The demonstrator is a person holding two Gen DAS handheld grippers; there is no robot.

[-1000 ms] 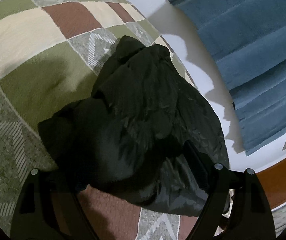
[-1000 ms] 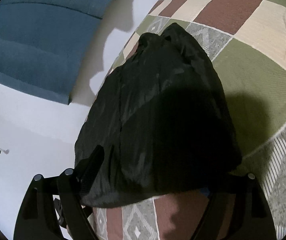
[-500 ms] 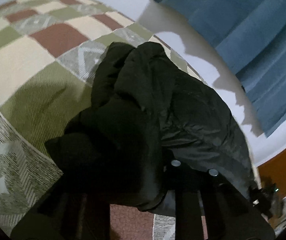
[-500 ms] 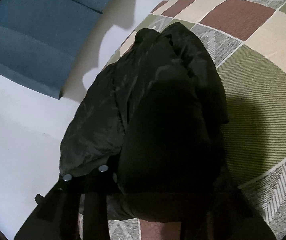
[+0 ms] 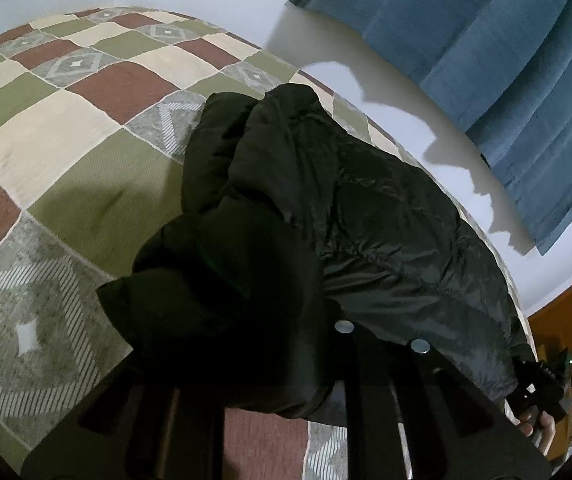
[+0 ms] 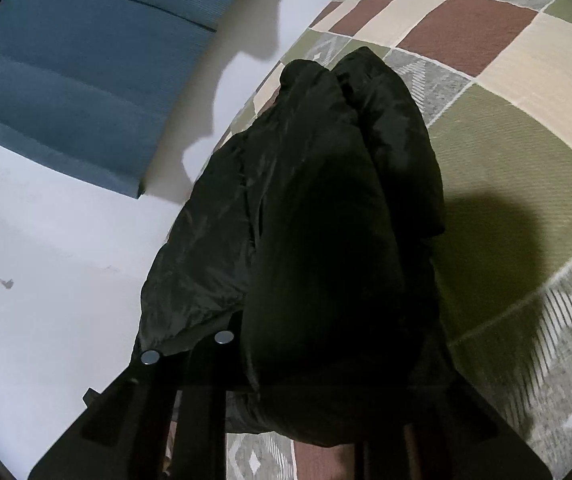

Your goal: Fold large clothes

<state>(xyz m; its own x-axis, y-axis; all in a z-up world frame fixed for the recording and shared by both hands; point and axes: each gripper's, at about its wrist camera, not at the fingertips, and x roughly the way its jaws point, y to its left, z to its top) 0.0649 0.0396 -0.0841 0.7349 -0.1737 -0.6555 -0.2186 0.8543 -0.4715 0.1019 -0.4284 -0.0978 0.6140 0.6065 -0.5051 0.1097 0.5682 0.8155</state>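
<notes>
Surface: patchwork bedspread [image 5: 97,84] covers the bed you work on; you need its flat width for a bulky garment.
Left claw [image 5: 286,360]: nearest in its view, jaws closing on the near hem of the black puffer jacket [image 5: 346,200], padding bunched between them so the thick edge cannot slip.
Right claw [image 6: 306,380]: likewise closing on the jacket's near edge, at its other corner, so you can carry both corners together.
Jacket: heaped along the bed's edge, running away from you toward the far side.
Beyond: white wall [image 6: 45,320] and blue curtain [image 5: 486,60].
</notes>
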